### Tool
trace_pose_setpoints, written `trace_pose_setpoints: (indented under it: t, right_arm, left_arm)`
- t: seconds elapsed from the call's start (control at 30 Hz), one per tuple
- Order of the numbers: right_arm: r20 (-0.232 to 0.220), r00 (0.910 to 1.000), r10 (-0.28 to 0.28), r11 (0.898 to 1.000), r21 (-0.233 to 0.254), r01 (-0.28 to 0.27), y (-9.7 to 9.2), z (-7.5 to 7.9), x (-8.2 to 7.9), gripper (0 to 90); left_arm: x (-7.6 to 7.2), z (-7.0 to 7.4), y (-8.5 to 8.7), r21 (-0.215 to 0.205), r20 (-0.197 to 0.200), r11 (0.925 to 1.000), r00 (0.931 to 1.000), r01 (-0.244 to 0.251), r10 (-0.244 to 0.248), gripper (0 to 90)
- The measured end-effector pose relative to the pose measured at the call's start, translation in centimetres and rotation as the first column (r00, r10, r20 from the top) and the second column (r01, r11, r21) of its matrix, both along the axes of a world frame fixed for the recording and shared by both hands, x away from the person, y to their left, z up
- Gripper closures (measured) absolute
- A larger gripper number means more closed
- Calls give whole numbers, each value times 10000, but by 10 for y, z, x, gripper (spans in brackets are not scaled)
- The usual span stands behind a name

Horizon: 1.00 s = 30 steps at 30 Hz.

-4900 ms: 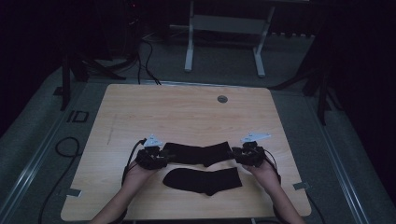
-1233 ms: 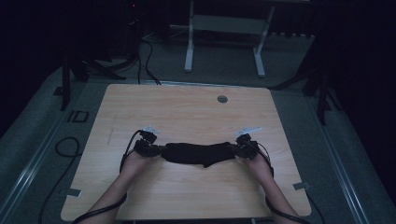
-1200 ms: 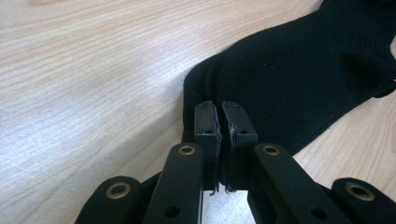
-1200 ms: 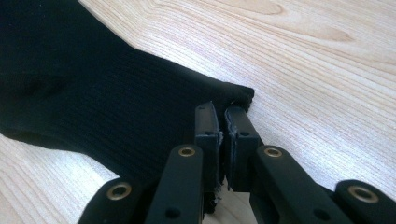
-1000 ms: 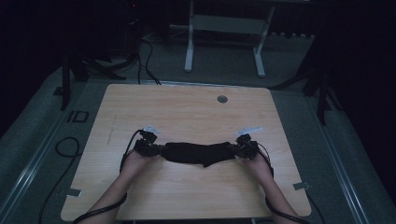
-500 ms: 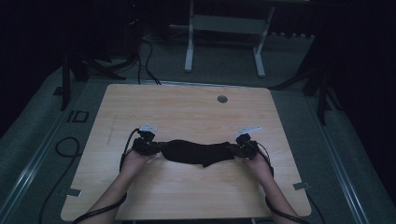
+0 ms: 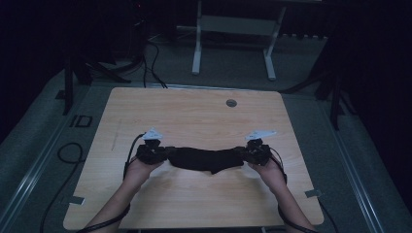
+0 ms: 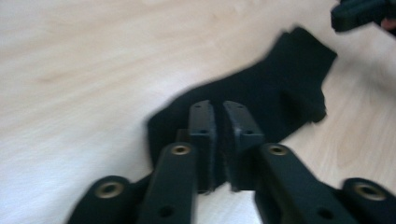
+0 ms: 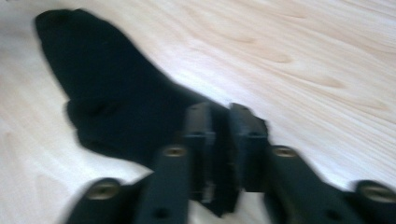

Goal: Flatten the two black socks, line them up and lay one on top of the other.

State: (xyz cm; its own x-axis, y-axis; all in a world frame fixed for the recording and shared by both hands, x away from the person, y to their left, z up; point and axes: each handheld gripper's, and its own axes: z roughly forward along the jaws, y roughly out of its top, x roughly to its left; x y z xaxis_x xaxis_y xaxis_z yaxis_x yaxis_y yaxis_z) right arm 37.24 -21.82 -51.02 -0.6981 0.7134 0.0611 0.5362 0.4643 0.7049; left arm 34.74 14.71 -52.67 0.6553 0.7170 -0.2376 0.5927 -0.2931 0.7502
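thing: black socks (image 7: 206, 159), stacked one on the other so they read as one dark band; edges hard to tell apart
look: plain black knit, matte, soft folds
pose: stretched long from left to right, sagging a little in the middle, with a small corner hanging at the near edge
state: both ends pinched and held; whether the middle touches the wood cannot be told
place: near half of the wooden table (image 7: 194, 111), about midway between its left and right edges
other views: cuff end (image 8: 303, 60); toe end (image 9: 70, 37)
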Motion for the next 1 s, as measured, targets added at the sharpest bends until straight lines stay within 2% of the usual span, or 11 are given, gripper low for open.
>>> trace_pose_setpoints:
  t: [0.03,0.07,0.23,0.33,0.37,0.4,0.43,0.63,0.83,0.9,1.0]
  right_arm:
    - [-4,10000,81,10000,-9,-81,3,-1,-2,878]
    - [25,9999,129,9999,-16,-129,6,-5,-4,896]
    - [-423,9985,352,9985,-405,-369,13,-22,-3,897]
    - [-553,9982,224,9965,-790,-267,11,-33,-1,897]
    - [-627,9979,148,9963,-840,-201,9,-36,0,897]
    - [-725,9973,86,9976,-678,-135,6,-38,1,897]
    - [-846,9964,54,9990,-437,-92,1,-39,3,897]
    - [-787,9964,-307,9980,-577,262,-13,-38,5,897]
    - [-894,9950,-452,9983,-400,418,-22,-38,8,893]
    - [-850,9959,-310,9993,-249,289,-23,-36,7,849]
    - [-606,9981,-80,10000,-52,77,-22,-30,4,764]
  left_arm:
    - [0,-4,-6,193,-40,9997,9999,130,-129,865]
    - [0,-7,-9,195,-87,9996,9998,205,-203,881]
    - [8,-28,-19,465,-611,9986,9979,252,-223,897]
    - [10,-36,-21,533,-709,9984,9974,200,-162,897]
    - [10,-38,-22,565,-732,9981,9971,240,-199,897]
    - [10,-39,-23,569,-678,9980,9974,283,-244,897]
    - [10,-40,-25,496,-710,9984,9972,272,-237,897]
    - [13,-40,-38,553,-646,9971,9967,520,-484,897]
    - [15,-39,-44,494,-750,9968,9954,632,-594,895]
    - [14,-37,-44,343,-717,9971,9953,674,-648,851]
    - [9,-31,-45,5,-363,9962,9955,874,-873,741]
